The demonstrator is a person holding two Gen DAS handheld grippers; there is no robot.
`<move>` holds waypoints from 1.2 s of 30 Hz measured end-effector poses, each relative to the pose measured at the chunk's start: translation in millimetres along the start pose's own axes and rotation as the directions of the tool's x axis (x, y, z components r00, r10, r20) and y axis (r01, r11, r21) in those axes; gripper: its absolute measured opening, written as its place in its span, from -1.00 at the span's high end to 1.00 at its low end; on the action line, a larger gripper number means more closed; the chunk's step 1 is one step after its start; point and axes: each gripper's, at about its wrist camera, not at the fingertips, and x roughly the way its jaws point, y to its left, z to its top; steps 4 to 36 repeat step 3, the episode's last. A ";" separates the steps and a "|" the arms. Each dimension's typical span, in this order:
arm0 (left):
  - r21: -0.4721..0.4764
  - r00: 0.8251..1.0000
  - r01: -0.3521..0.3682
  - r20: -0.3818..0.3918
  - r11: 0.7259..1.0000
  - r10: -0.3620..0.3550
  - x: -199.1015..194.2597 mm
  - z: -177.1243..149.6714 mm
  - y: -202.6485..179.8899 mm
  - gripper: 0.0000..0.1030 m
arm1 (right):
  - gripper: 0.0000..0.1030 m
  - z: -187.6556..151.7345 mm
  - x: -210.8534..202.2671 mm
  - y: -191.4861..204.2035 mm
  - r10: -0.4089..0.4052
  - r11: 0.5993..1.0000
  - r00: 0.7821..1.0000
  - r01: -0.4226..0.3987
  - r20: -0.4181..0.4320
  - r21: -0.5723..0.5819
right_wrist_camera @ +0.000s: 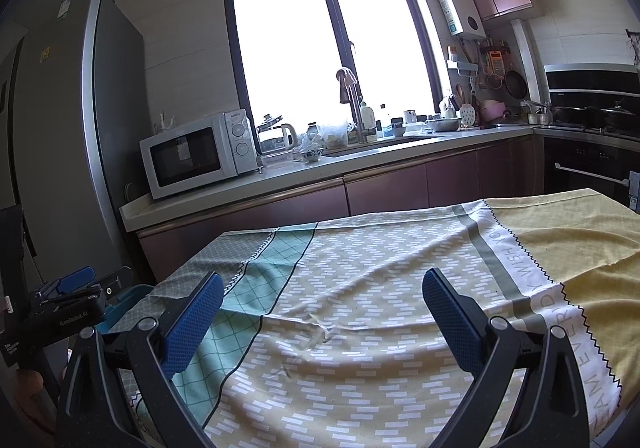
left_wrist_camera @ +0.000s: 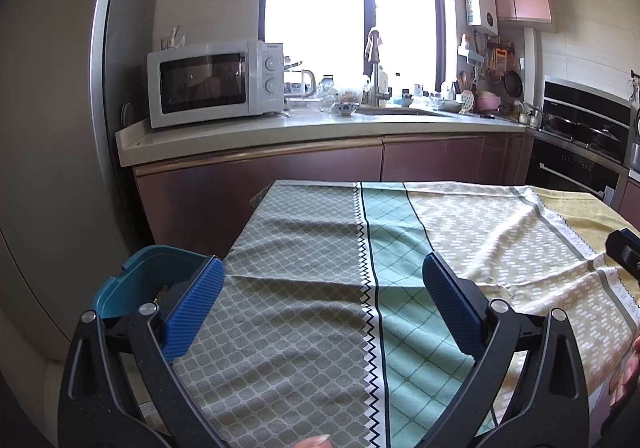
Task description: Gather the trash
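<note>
A teal bin (left_wrist_camera: 136, 280) stands off the table's left edge, partly behind my left gripper's left finger; something small and brownish lies inside. My left gripper (left_wrist_camera: 323, 272) is open and empty above the patterned tablecloth (left_wrist_camera: 304, 248). My right gripper (right_wrist_camera: 322, 286) is open and empty above the yellow part of the same tablecloth (right_wrist_camera: 360, 268). A corner of the teal bin (right_wrist_camera: 120, 304) shows at the left in the right wrist view, behind the left gripper's body (right_wrist_camera: 68, 312). No loose trash shows on the cloth.
A kitchen counter (left_wrist_camera: 280, 136) runs behind the table with a white microwave (left_wrist_camera: 212, 82), a kettle, bowls and a sink. A tall grey fridge (right_wrist_camera: 64, 128) stands at the left. A stove and oven (left_wrist_camera: 580, 144) are at the right.
</note>
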 end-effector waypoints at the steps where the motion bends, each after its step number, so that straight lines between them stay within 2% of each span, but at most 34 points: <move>1: 0.002 0.999 0.009 -0.038 1.000 -0.009 11.5 1.7 -0.8 -0.89 | -0.87 0.5 2.8 -7.1 -0.009 1.000 1.000 0.009 -0.012 0.008; 3: 0.005 0.993 -0.011 -0.118 1.000 0.012 40.0 4.6 0.5 -0.89 | -0.87 3.2 10.4 -25.5 -0.035 0.999 0.998 0.036 -0.046 0.020; 36: 0.005 0.993 -0.011 -0.118 1.000 0.012 40.0 4.6 0.5 -0.89 | -0.87 3.2 10.4 -25.5 -0.035 0.999 0.998 0.036 -0.046 0.020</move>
